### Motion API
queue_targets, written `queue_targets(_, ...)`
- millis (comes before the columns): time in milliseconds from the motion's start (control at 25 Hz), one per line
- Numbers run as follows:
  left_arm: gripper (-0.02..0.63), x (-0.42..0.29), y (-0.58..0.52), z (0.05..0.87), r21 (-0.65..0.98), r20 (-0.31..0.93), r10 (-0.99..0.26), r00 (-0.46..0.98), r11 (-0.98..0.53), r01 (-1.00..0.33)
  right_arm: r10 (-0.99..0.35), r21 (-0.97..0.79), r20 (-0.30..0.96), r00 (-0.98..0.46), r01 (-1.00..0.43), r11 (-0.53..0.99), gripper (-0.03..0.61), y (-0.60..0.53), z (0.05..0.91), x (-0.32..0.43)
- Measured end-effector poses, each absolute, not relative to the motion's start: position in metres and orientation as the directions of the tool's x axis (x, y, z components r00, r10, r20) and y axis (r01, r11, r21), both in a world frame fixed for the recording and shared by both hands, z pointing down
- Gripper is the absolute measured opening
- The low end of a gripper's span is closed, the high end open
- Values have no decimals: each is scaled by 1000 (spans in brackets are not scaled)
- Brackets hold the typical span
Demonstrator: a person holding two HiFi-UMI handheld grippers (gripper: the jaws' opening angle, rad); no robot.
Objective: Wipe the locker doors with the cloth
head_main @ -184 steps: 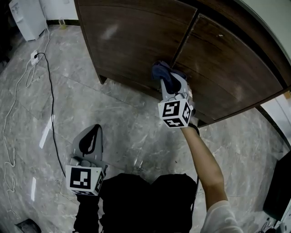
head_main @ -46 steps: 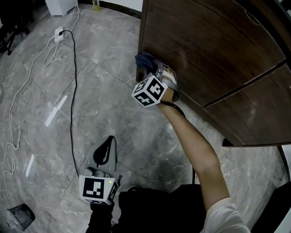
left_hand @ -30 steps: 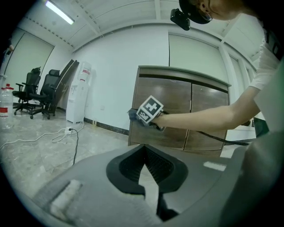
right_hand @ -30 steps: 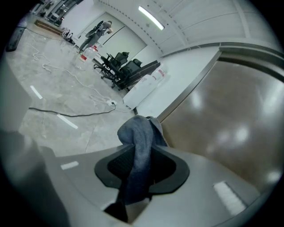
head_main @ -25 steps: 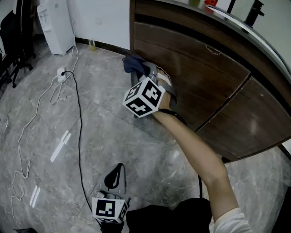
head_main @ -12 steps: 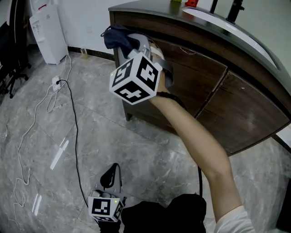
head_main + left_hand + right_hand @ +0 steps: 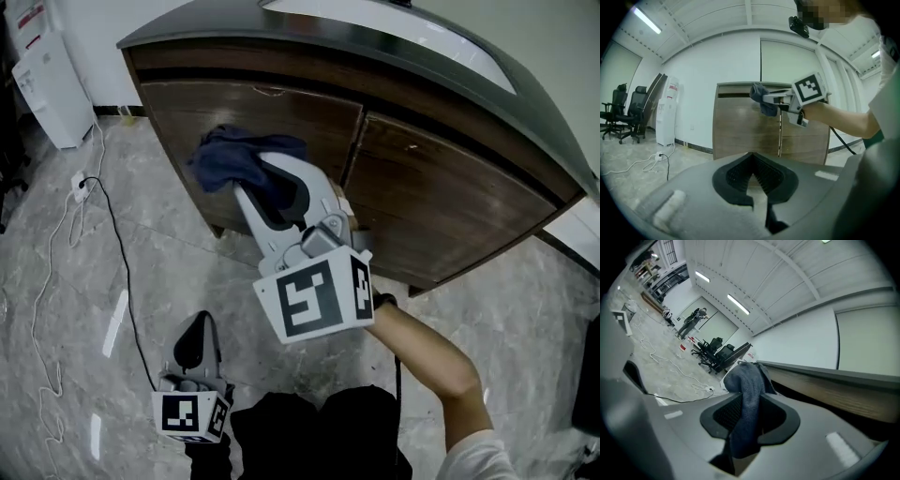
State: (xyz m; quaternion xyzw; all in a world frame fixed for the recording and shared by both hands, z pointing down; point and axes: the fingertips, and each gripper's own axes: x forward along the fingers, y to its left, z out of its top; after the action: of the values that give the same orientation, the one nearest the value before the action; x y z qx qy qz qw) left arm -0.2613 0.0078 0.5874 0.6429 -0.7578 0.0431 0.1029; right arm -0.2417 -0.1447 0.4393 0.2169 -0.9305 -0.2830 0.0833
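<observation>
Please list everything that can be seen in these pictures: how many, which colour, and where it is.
locker doors: two, dark brown, side by side under the top
top: one, grey, on the locker
cloth: one, dark blue, clamped in the right gripper, in front of the left door
floor: one, grey marbled, all around the locker
cable: one, black, on the floor left of the locker
water dispenser: one, white, by the wall at the left
office chairs: two as it seems, black, far left
right gripper: one, grey, shut on the cloth
left gripper: one, grey, shut and empty, low beside the body
arm: one, bare, behind the right gripper
</observation>
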Motion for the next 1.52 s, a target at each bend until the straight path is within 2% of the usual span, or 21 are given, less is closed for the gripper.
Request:
queue_targets(280, 2, -196, -22, 431, 79, 247, -968, -39, 60, -995, -486, 358, 149, -861, -411, 838, 107, -128, 372, -130)
queue_targets(440, 2, -176, -34, 326, 73, 240, -971, 5, 13, -997, -529, 262, 156, -834, -482, 836, 107, -117, 297, -84)
queue_targets(680, 2, -133, -41, 182, 60, 233, -970, 75, -63, -996, -642, 178, 170, -748, -618, 766, 107, -103, 175, -5)
queue_targets(1000, 2, -68, -24, 10, 64, 174, -973, 152, -143, -988, -785, 62, 97, -612, -784, 618, 107, -71, 10, 84)
queue_targets(1240, 2, -48, 13, -60, 53, 120, -969, 214, -209, -976, -849, 54, 93, -521, -849, 526, 107, -24, -42, 114)
queue_targets(1520, 2, -55, 67, -89, 45, 106, -948, 300, -297, -954, -875, -19, 59, -481, -877, 481, 107, 43, -77, 101)
